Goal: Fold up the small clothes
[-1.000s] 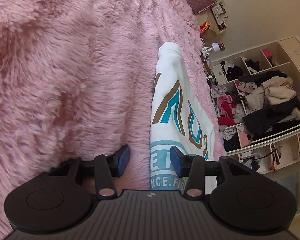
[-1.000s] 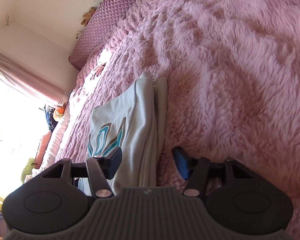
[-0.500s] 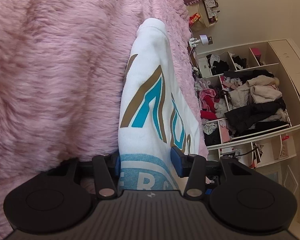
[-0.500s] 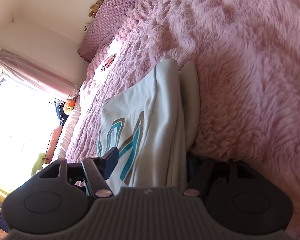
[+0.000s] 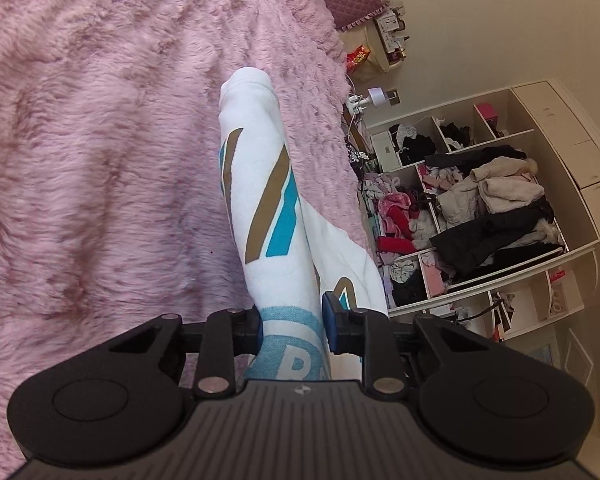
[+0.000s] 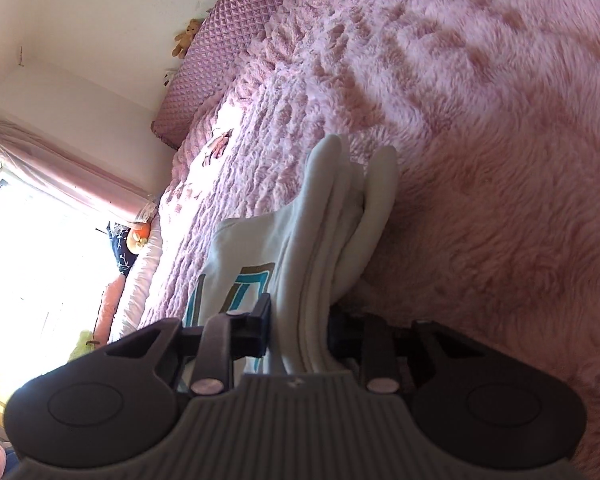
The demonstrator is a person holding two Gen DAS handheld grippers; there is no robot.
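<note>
A small white garment (image 5: 260,184) with brown and turquoise lettering lies on a pink fluffy blanket (image 5: 100,140). In the left wrist view my left gripper (image 5: 290,330) is closing, and its pads pinch the near printed end of the cloth, lifting it off the blanket. The right wrist view shows the same white garment (image 6: 320,232) folded in several layers. My right gripper (image 6: 300,328) is closing too, with that stack of layers pressed between its fingers. The cloth's far end still rests on the blanket (image 6: 480,120).
Open white shelves (image 5: 480,208) stuffed with clothes stand past the bed's right edge. A quilted mauve pillow (image 6: 236,48) and a teddy bear (image 6: 184,38) sit at the head of the bed. A bright window with a pink curtain (image 6: 60,172) is at left.
Both grippers slid onto the garment's near edge, narrowed from wide open onto the cloth, and rose, lifting that edge off the blanket.
</note>
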